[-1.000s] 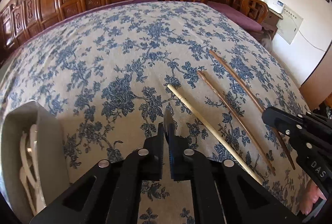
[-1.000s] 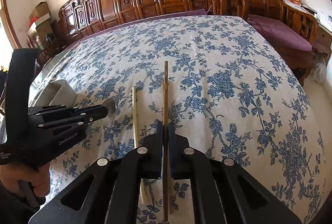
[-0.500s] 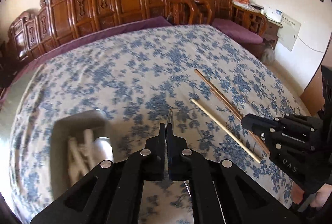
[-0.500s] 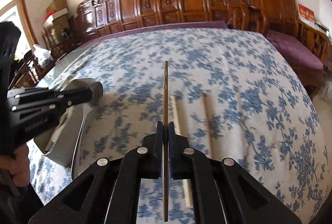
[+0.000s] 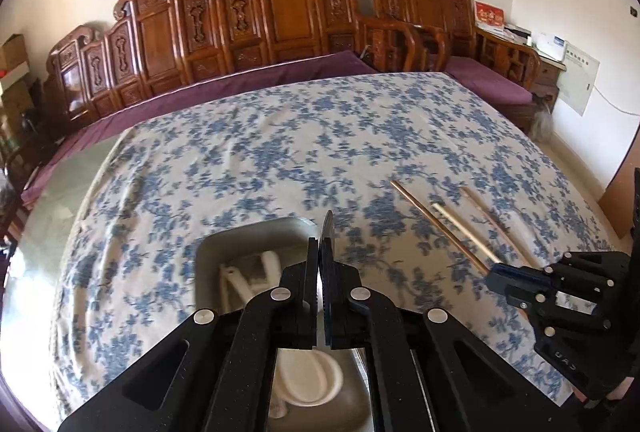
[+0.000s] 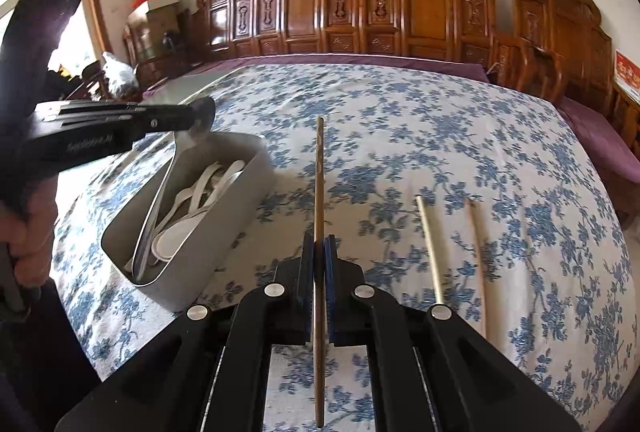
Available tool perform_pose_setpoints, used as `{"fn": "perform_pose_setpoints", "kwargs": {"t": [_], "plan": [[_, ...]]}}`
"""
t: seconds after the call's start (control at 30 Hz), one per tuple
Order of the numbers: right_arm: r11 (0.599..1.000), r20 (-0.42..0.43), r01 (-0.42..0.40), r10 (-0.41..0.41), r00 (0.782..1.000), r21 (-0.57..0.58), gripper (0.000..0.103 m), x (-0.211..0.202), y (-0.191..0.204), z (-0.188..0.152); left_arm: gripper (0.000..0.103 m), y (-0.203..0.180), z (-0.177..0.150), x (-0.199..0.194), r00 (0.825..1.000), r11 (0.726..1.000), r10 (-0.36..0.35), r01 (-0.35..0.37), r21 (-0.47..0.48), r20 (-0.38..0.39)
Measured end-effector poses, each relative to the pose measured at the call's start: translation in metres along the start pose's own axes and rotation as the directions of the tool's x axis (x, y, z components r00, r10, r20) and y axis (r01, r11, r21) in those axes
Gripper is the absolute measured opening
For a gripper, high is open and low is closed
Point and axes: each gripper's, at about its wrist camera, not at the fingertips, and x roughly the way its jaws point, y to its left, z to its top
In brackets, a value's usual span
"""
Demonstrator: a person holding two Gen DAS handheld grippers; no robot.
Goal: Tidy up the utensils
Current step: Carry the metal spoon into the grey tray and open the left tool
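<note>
Room: carved wooden chairs [image 6: 424, 7] line the far wall behind a surface under a blue-flowered cloth [image 6: 400, 119].
Bin: a grey container [image 6: 188, 228] sits toward the surface's left side in the right wrist view, with white spoons [image 6: 188, 203] lying inside.
Dark chopstick [image 6: 319, 199]: judged light, stiff and smooth, likely to swivel or slip if pinched off-centre; it is gripped partway along its length, a long stretch pointing ahead and a shorter one behind.
Right tool [image 6: 319, 252]: pressed together on the dark chopstick, carried above the cloth just beside the bin.
Left tool [image 5: 320, 256]: pressed together on a thin metal utensil [image 6: 160, 199], likely a knife or flat handle, seen edge-on; it hangs above the bin, its lower end down among the spoons.
Loose chopsticks: a pale one [image 6: 430, 248] and a tan one [image 6: 478, 256] lie side by side on the cloth nearer the surface's right edge; each looks best taken near mid-length.
</note>
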Motion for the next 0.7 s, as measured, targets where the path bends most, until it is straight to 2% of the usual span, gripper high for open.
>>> {"fn": "perform_pose_setpoints", "kwargs": {"t": [0.37, 0.47, 0.7], "plan": [[1.000, -0.018, -0.011, 0.010, 1.000, -0.018, 0.006, 0.005, 0.009, -0.002, 0.001, 0.045, -0.009, 0.008, 0.997, 0.997, 0.075, -0.075, -0.023, -0.014], [1.000, -0.015, -0.026, 0.026, 1.000, -0.012, 0.006, 0.004, 0.012, -0.001, 0.001, 0.052, -0.017, 0.019, 0.993, 0.994, 0.109, -0.109, -0.008, -0.040], [0.997, -0.026, -0.050, 0.049, 0.998, -0.055, 0.006, 0.009, 0.029, -0.002, 0.001, 0.061, -0.035, 0.041, 0.991, 0.995, 0.100, -0.102, -0.019, -0.087]]}}
